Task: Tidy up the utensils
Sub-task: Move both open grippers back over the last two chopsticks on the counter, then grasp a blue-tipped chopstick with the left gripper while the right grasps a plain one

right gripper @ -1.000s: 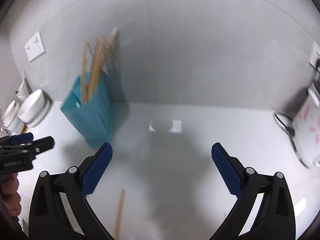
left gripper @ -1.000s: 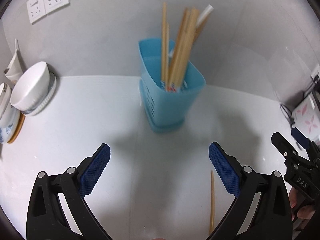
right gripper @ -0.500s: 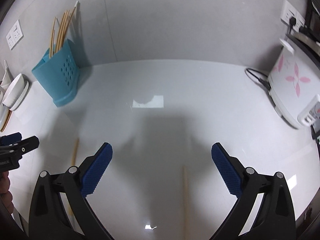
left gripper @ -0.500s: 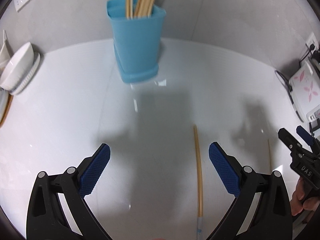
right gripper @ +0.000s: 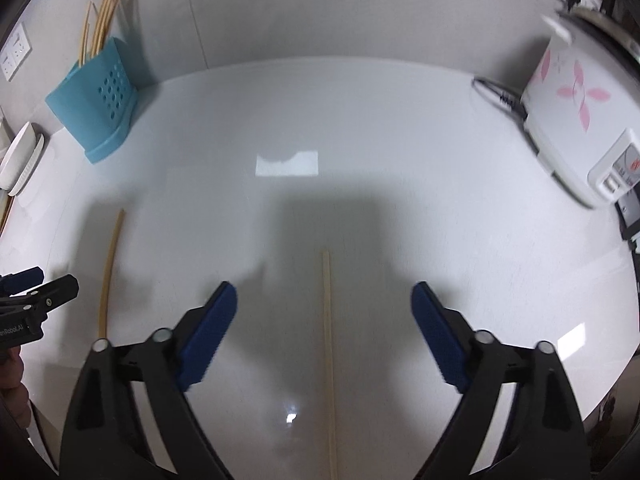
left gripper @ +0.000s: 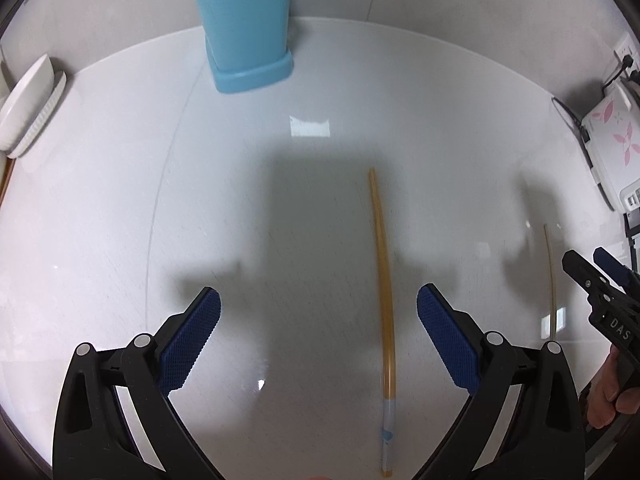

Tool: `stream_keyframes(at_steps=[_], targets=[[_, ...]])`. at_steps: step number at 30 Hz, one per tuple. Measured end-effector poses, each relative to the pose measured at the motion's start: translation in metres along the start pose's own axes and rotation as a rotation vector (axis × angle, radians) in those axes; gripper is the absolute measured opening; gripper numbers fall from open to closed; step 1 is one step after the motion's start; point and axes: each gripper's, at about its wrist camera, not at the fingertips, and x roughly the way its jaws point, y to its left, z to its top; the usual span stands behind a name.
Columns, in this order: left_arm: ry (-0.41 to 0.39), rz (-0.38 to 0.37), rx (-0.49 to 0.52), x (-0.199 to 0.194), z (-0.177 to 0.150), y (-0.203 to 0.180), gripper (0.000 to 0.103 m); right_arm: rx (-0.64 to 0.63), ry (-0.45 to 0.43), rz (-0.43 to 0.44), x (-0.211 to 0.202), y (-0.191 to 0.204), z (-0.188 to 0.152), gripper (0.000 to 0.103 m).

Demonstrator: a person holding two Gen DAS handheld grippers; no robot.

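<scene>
left wrist view: left tongs [left gripper: 318,338] spread wide, holding nothing, hovering above the white surface [left gripper: 100,220]. 1 chopstick [left gripper: 383,296] lies flat between the pads, nearer the right pad [left gripper: 446,342], running away toward the blue holder [left gripper: 246,24] at the back wall. risk: it's thin and flat on a glossy surface, so an off-centre close could roll or skid it sideways instead of pinching it; a pad could also scrape the surface first. a 2nd chopstick [left gripper: 551,276] lies well apart to the right, near the right tongs [left gripper: 600,280]. vs 0.5 s ago: holder has slid up to the frame edge, the sticks in it are now cropped out, and the chopstick sits further into the gap. right wrist view: right tongs [right gripper: 324,334] also released and empty, with the 2nd chopstick [right gripper: 329,360] lying roughly centred between the pads. the holder [right gripper: 94,108], with chopsticks standing in it, sits far left at the wall beside the bowl [right gripper: 20,158]; rice cooker [right gripper: 580,120] at right. risk: both tongs work side by side and could bump. vs 0.5 s ago: more of the chopstick shows between the pads; 1.0 s ago it wasn't in view.
</scene>
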Motion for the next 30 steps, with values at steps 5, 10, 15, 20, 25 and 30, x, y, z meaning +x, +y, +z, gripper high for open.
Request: stream_keyframes(at_steps=[5, 10, 15, 20, 25, 30], targets=[[0.033, 0.007, 0.0, 0.006, -0.008, -0.006, 0.096, -0.009, 0.074, -0.001, 0.008, -0.004, -0.011, 0.071], [0.077, -0.002, 0.008, 0.015, -0.017, -0.014, 0.093, -0.01, 0.144, 0.008, 0.014, -0.007, -0.02, 0.059], [0.111, 0.003, 0.011, 0.02, -0.019, -0.02, 0.089, -0.035, 0.191, 0.006, 0.016, -0.001, -0.022, 0.05], [0.138, 0.001, 0.025, 0.023, -0.014, -0.028, 0.085, -0.014, 0.22, 0.015, 0.021, -0.007, -0.024, 0.039], [0.145, 0.027, 0.034, 0.024, -0.009, -0.033, 0.076, -0.013, 0.242, 0.016, 0.026, -0.009, -0.023, 0.03], [0.154, 0.065, 0.057, 0.021, -0.007, -0.042, 0.046, -0.011, 0.247, 0.014, 0.027, -0.008, -0.02, 0.017]])
